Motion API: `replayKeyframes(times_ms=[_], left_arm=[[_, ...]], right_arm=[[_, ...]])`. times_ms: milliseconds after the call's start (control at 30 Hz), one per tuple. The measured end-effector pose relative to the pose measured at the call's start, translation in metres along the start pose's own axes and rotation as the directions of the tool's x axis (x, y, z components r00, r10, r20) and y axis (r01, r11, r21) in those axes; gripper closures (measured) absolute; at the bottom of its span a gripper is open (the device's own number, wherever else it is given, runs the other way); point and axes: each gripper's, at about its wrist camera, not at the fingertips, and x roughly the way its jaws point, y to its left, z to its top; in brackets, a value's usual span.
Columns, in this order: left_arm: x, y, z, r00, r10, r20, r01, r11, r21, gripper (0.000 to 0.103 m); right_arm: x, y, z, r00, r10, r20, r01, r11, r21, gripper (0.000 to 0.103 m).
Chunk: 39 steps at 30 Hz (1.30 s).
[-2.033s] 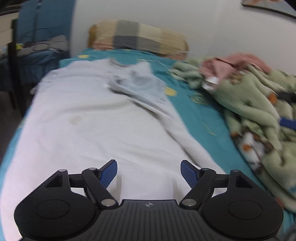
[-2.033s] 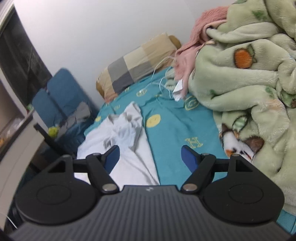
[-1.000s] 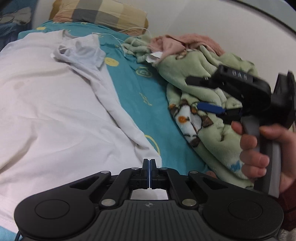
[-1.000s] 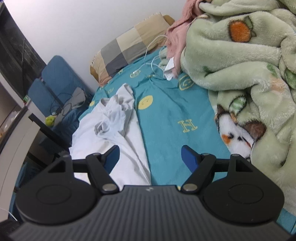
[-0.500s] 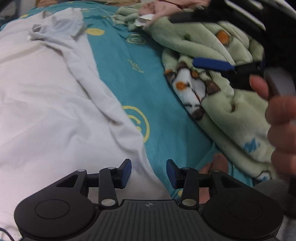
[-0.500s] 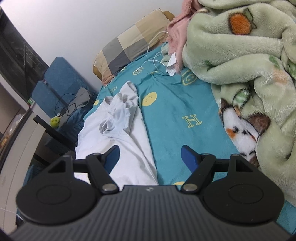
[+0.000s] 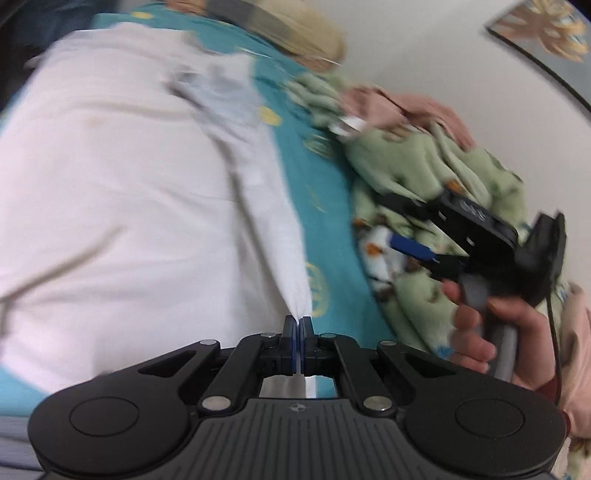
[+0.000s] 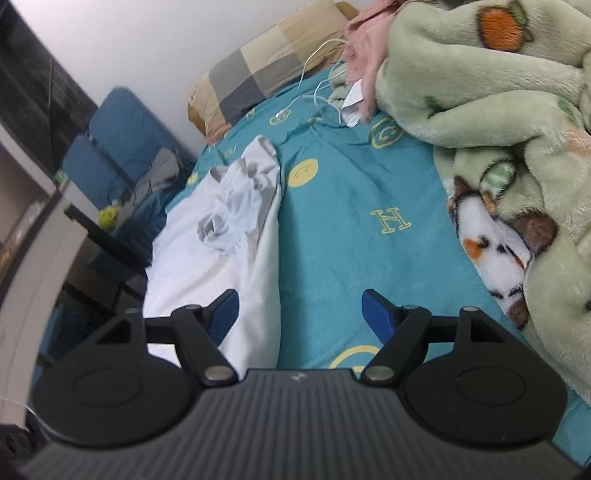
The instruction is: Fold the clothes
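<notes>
Our left gripper (image 7: pixel 297 334) has its jaws pressed together, pinching the edge of the white shirt (image 7: pixel 122 192), after closing within the last half second. The shirt lies spread over the teal bed sheet (image 8: pixel 354 199), pulled taut towards those jaws. Our right gripper (image 8: pixel 300 314) hovers with jaws spread and empty above the shirt's edge and the sheet. A green blanket (image 8: pixel 480 110) is heaped beside it.

left wrist: low over the bed (image 7: pixel 332 206), facing the pillow (image 7: pixel 295 29).
right wrist: higher, facing the same pillow.
shared: shirt (image 7: pixel 129 192), blanket (image 8: pixel 480 92).
</notes>
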Motion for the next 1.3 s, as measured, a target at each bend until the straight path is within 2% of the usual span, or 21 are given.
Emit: replayKeyframes(times_ms=[133,200,267,333,367,433,567,633,700,833,900,1033,1133,1200,1267,1300], left_arm=[[0.029,0.035,-0.001,0.988,0.117,-0.105,-0.123,0.991,-0.059,0.102],[0.042,0.045,0.000,0.980,0.104,-0.168,-0.121,0.988,-0.091,0.101],[0.043,0.047,0.004,0.978,0.103,-0.184,-0.121,0.988,-0.093,0.098],[0.036,0.047,0.008,0.979,0.115,-0.171,-0.129,0.989,-0.073,0.078],[0.029,0.047,0.011,0.979,0.131,-0.158,-0.143,0.988,-0.062,0.073],[0.013,0.049,0.024,0.985,0.138,-0.107,-0.145,0.988,-0.051,0.060],[-0.005,0.048,0.076,0.984,0.178,0.015,-0.178,0.984,-0.031,0.054],[0.000,0.044,0.117,0.973,0.206,0.099,-0.207,0.978,0.001,0.042],[0.014,0.039,0.161,0.957,0.224,0.184,-0.235,0.971,0.043,0.037],[0.086,0.028,0.248,0.916,0.247,0.316,-0.302,0.943,0.139,0.021],[0.127,0.034,0.284,0.910,0.248,0.331,-0.318,0.931,0.177,0.021],[0.208,0.041,0.336,0.921,0.236,0.311,-0.322,0.910,0.261,0.021],[0.253,0.043,0.352,0.928,0.222,0.300,-0.316,0.894,0.318,0.025],[0.273,0.041,0.353,0.941,0.194,0.278,-0.291,0.884,0.365,0.029],[0.288,0.040,0.348,0.950,0.184,0.251,-0.278,0.865,0.418,0.048],[0.291,0.041,0.346,0.953,0.181,0.241,-0.272,0.861,0.430,0.074]], right_arm=[[0.012,0.019,-0.010,0.998,-0.040,-0.047,0.036,0.996,-0.086,0.028],[0.016,0.030,-0.017,0.996,-0.052,-0.071,0.042,0.990,-0.133,0.028],[0.019,0.040,-0.026,0.994,-0.048,-0.097,0.031,0.985,-0.170,0.028],[0.022,0.050,-0.032,0.993,-0.039,-0.116,0.017,0.982,-0.187,0.028],[0.022,0.055,-0.033,0.992,-0.039,-0.118,0.016,0.982,-0.189,0.028],[0.023,0.064,-0.029,0.993,-0.041,-0.108,0.020,0.982,-0.185,0.028],[0.032,0.081,-0.008,0.997,-0.052,-0.057,0.043,0.986,-0.159,0.028],[0.041,0.087,0.004,0.998,-0.062,-0.026,0.059,0.992,-0.114,0.028],[0.051,0.087,0.013,0.998,-0.063,0.007,0.063,0.997,-0.048,0.028],[0.079,0.077,0.016,0.993,-0.099,0.064,0.101,0.994,-0.034,0.029],[0.093,0.068,0.015,0.989,-0.128,0.068,0.132,0.990,-0.053,0.029],[0.115,0.053,0.020,0.990,-0.135,0.047,0.136,0.990,-0.020,0.029],[0.132,0.052,0.022,0.991,-0.132,0.029,0.132,0.991,-0.023,0.029],[0.142,0.053,0.021,0.992,-0.124,-0.001,0.124,0.992,-0.027,0.029],[0.150,0.051,0.019,0.992,-0.126,-0.027,0.126,0.992,-0.026,0.029],[0.152,0.050,0.018,0.991,-0.131,-0.038,0.130,0.991,-0.023,0.029]])
